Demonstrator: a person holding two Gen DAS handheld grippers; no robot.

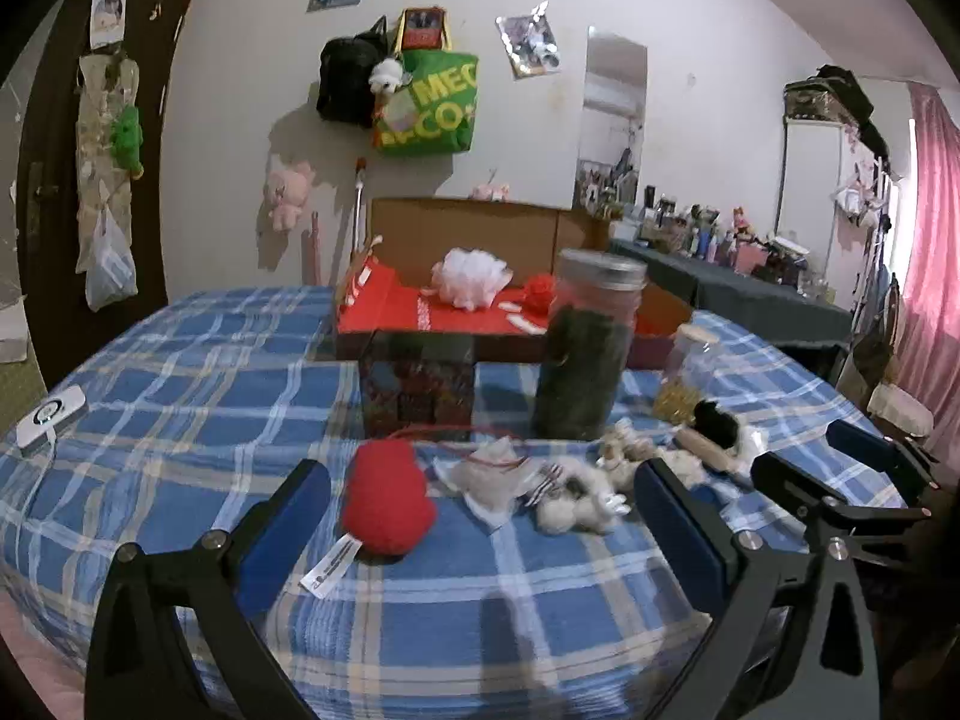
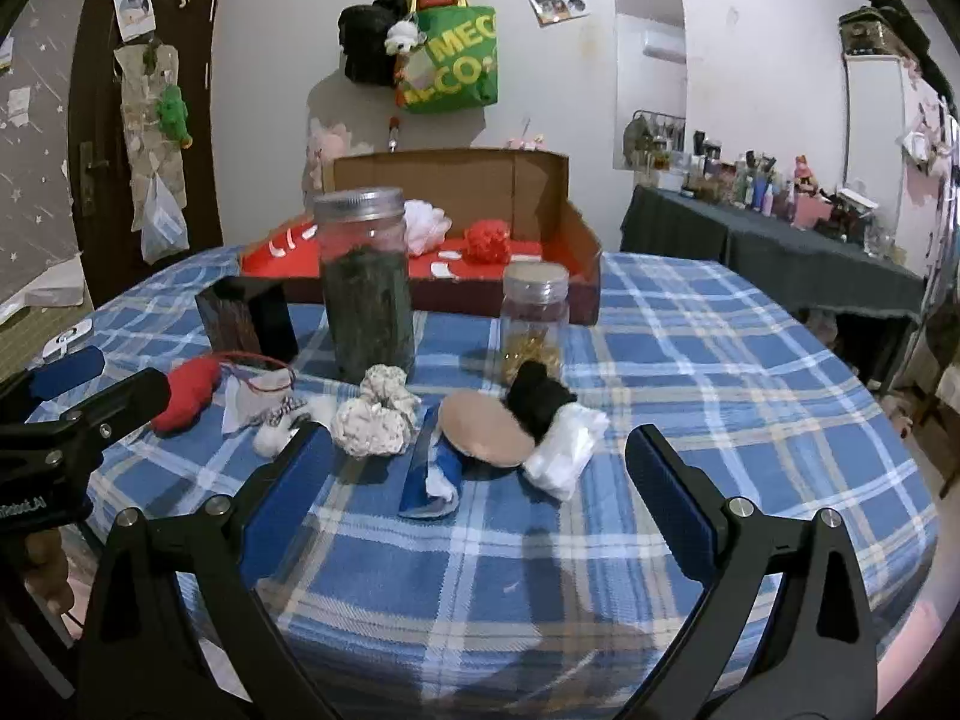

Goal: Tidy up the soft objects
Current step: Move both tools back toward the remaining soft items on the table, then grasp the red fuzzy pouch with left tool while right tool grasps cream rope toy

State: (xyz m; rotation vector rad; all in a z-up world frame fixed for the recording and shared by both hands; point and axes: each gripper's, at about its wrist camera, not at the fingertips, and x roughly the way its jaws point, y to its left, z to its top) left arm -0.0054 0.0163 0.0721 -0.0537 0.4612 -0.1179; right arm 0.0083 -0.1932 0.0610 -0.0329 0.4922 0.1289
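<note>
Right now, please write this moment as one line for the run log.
left gripper: open, empty, over red plush | right gripper: open, empty, near tan puff | cardboard box: holds white pouf, red pouf

Soft items (image 2: 377, 420) before wide-spread tool (image 2: 480, 474)

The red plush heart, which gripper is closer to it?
Left. The red plush heart lies between the left gripper's open fingers; the right gripper sits farther right, by the scrunchies.
</note>
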